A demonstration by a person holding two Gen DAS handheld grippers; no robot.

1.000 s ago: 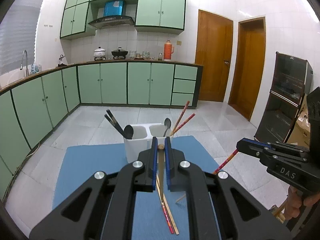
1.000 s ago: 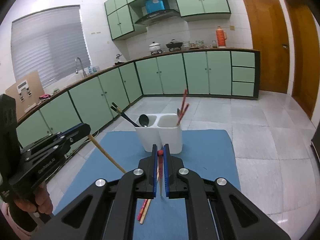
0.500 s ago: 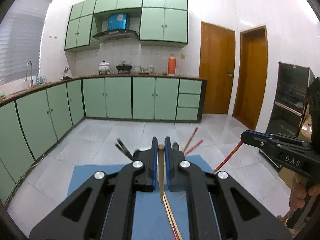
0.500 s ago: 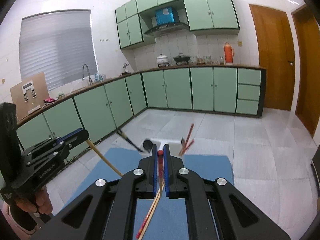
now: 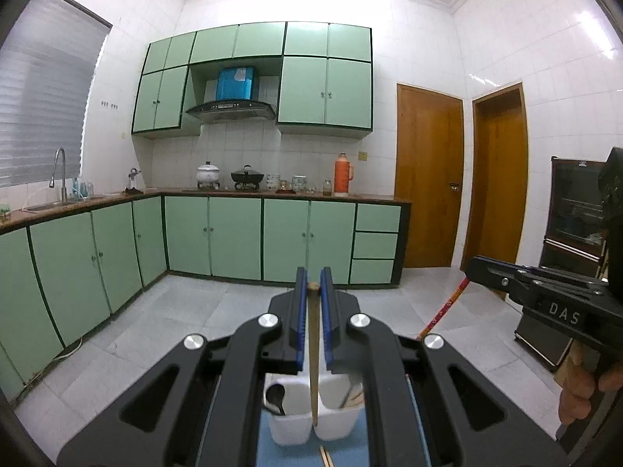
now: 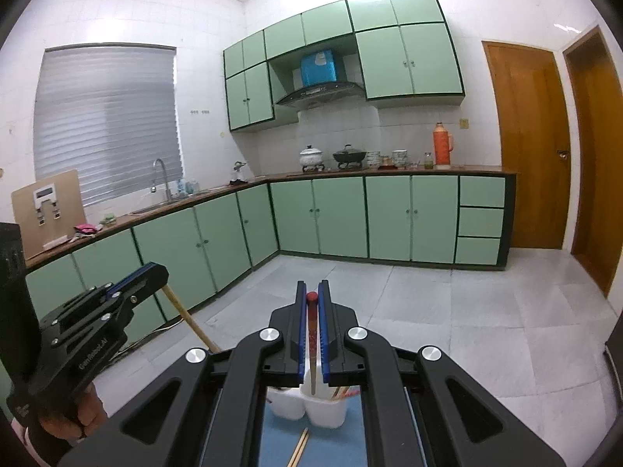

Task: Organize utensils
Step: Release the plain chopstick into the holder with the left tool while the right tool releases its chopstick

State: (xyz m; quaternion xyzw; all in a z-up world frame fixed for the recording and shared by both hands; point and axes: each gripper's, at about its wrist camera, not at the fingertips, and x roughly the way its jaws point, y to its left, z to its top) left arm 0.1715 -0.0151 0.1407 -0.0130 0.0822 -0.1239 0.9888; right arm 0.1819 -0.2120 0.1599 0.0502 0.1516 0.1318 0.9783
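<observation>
My left gripper [image 5: 313, 286] is shut on a plain wooden chopstick [image 5: 312, 354] that hangs down over the white two-compartment utensil holder [image 5: 311, 424]. My right gripper [image 6: 311, 295] is shut on a red-topped chopstick [image 6: 312, 344] that hangs down over the same holder [image 6: 307, 408]. A dark spoon [image 5: 275, 397] stands in the left compartment; chopsticks [image 6: 342, 392] stand in the right one. Each gripper shows in the other's view: the right gripper [image 5: 473, 268] with its red chopstick [image 5: 442, 311], the left gripper [image 6: 157, 272] with its wooden one [image 6: 190, 323].
The holder stands on a blue mat [image 6: 335, 447], where loose wooden chopsticks [image 6: 299, 445] lie in front of it. Green kitchen cabinets [image 5: 233, 237] and a tiled floor [image 6: 467, 311] fill the background. A dark cabinet [image 5: 572, 225] stands at the right.
Both grippers have risen and tilted up with their chopsticks. The holder has dropped from ahead of the fingers to beneath them, and the chopstick tips now hang over it.
</observation>
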